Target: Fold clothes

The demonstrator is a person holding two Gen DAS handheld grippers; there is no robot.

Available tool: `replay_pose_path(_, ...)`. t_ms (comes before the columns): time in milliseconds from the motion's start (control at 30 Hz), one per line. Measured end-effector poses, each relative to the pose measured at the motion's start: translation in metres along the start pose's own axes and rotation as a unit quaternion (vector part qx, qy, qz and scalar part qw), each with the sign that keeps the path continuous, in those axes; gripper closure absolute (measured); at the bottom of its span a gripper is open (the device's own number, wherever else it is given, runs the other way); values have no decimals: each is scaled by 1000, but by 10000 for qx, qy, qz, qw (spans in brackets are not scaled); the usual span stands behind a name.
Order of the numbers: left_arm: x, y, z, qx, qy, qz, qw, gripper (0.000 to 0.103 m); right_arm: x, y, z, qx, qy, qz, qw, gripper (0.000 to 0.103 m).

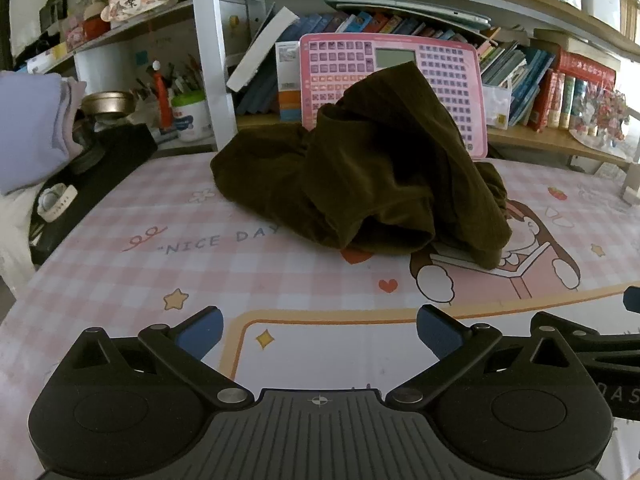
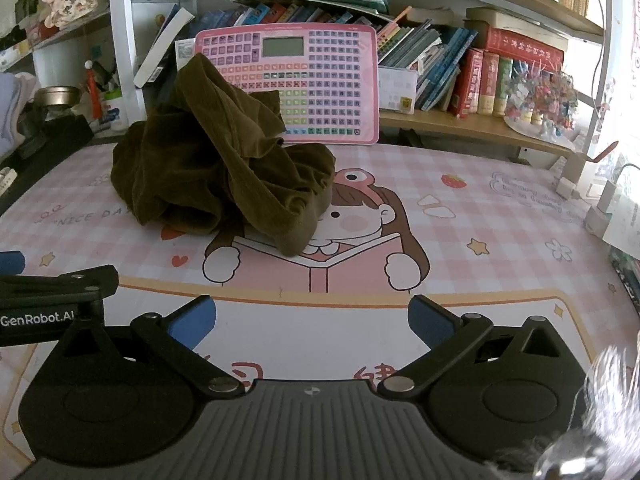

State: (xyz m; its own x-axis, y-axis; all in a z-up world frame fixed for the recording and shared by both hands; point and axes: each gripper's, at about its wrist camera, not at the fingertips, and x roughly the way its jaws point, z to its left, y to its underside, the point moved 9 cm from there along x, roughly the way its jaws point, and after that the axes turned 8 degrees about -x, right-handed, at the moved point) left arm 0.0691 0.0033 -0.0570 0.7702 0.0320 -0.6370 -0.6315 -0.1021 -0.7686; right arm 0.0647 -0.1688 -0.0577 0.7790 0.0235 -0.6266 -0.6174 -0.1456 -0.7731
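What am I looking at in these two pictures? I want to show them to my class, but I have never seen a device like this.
There is no robot here: a person holds a pair of hand-held tongs in each hand, and each pair carries a camera looking forward along its two blue-tipped fingers. One picture comes from the left tongs, the other from the right tongs. Both stand wide open and hold nothing. Ahead of them, on a pink checked table mat with a cartoon girl, lies a crumpled dark olive garment, waiting to be folded. Behind it a pink keyboard toy leans against a bookshelf.
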Motion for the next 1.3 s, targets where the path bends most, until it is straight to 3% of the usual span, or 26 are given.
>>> replay_pose_path(1300,4,3,4,-25,-146,203,9997,0,2,2,-1,50,0,63,10000,0)
